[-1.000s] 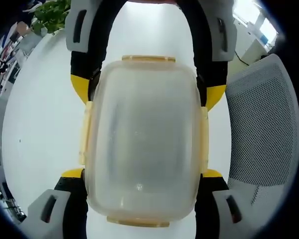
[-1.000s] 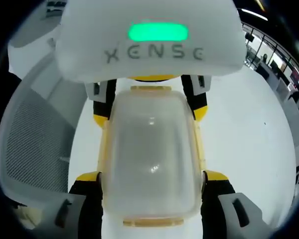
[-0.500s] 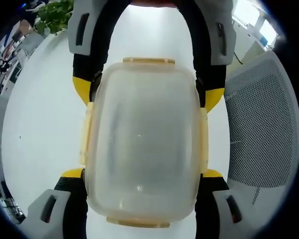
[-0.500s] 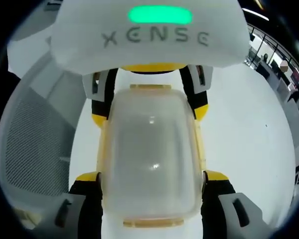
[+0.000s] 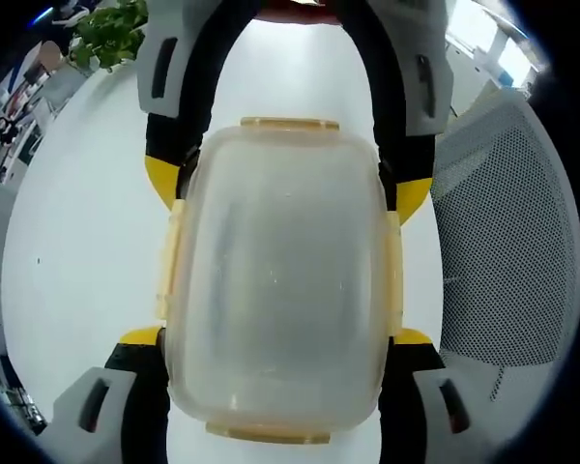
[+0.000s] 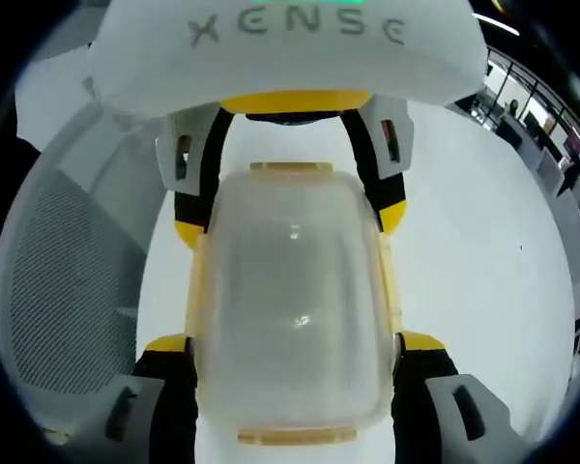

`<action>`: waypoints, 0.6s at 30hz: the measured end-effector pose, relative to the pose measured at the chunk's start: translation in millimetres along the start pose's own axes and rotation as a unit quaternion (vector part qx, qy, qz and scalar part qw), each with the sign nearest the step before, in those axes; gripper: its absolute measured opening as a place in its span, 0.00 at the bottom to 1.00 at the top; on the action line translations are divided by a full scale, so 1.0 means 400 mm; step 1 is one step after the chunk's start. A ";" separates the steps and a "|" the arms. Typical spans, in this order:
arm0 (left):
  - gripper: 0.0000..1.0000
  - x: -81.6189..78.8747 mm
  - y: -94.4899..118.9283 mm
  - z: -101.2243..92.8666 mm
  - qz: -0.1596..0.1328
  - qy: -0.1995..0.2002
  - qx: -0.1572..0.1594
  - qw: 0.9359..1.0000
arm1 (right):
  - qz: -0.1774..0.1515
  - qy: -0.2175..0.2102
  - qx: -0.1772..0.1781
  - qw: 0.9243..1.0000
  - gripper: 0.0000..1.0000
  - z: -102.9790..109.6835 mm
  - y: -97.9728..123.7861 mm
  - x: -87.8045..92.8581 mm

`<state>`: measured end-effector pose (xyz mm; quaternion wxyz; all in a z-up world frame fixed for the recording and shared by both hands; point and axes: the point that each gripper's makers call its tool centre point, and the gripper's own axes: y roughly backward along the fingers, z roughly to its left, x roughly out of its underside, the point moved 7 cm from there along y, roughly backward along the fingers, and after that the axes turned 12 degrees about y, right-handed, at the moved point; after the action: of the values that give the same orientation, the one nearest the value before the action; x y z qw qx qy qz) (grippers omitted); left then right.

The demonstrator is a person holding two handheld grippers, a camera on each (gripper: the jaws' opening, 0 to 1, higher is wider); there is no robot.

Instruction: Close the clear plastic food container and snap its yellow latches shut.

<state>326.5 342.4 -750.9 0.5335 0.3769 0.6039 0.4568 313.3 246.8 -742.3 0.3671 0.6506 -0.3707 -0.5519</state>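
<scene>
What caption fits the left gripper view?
Two hand-held grippers hold a clear food box with yellow latches over a white table.

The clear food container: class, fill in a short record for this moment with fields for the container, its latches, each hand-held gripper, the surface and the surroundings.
container: clear food container, lid on
latches: yellow latches along all four edges
left hand-held gripper: jaws flank the container's long sides
right hand-held gripper: jaws flank the opposite end's sides
surface: white table
surroundings: mesh chair, potted plant
</scene>
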 end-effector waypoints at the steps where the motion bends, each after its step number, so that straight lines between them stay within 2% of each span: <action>1: 0.92 0.004 0.001 0.000 -0.002 0.000 0.000 1.000 | 0.000 0.000 0.000 1.000 0.84 0.000 -0.002 -0.003; 11: 0.92 0.051 0.016 0.002 -0.017 -0.001 0.006 1.000 | 0.009 -0.001 -0.002 1.000 0.85 0.005 -0.025 -0.047; 18: 0.92 0.080 0.026 0.003 -0.013 -0.003 0.006 1.000 | 0.007 -0.001 0.001 1.000 0.85 0.006 -0.040 -0.076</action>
<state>322.9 375.6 -750.7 0.5390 0.3730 0.6100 0.4452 308.6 281.0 -743.3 0.3702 0.6475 -0.3760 -0.5498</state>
